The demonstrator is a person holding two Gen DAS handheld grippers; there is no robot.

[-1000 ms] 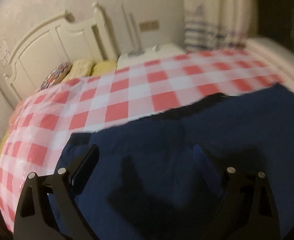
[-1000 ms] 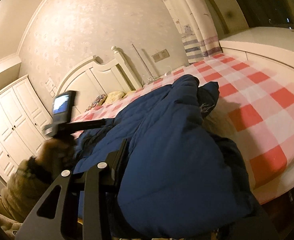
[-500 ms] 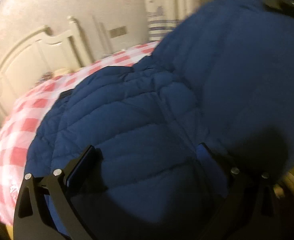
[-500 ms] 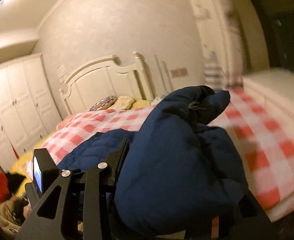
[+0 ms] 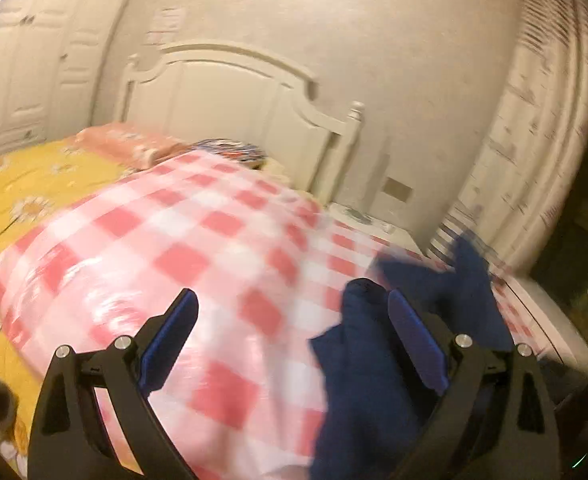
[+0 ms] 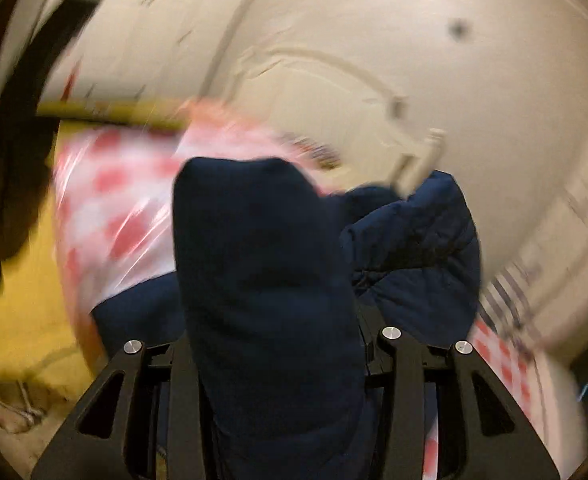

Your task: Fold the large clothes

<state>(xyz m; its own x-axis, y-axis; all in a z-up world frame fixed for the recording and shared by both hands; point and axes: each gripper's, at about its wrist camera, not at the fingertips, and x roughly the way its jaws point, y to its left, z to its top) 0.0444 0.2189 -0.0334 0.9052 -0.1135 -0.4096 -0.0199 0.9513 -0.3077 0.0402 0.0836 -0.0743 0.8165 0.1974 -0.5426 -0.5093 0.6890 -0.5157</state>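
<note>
The navy quilted jacket [image 6: 262,240] stands as a thick fold between the fingers of my right gripper [image 6: 274,336], which is shut on it; the fingertips are buried in the fabric. The rest of the jacket bulges to the right [image 6: 414,248] above the pink-and-white checked bed cover [image 6: 106,208]. In the left wrist view my left gripper [image 5: 290,294] is open wide over the checked cover [image 5: 174,248]. A part of the jacket [image 5: 358,360] drapes against its right finger [image 5: 414,340]; the left finger [image 5: 170,336] touches nothing. Both views are motion-blurred.
A white headboard [image 5: 234,92] and pillows [image 5: 126,144] lie at the far end of the bed. A yellow flowered sheet [image 5: 22,184] shows at the left, white wardrobe doors [image 5: 22,60] behind it. A nightstand [image 5: 374,228] and curtain [image 5: 534,120] stand at the right.
Both grippers swung sideways and rolled. The jacket, which filled the left view half a second ago, now hangs only at its right side. The right gripper kept its hold on the jacket.
</note>
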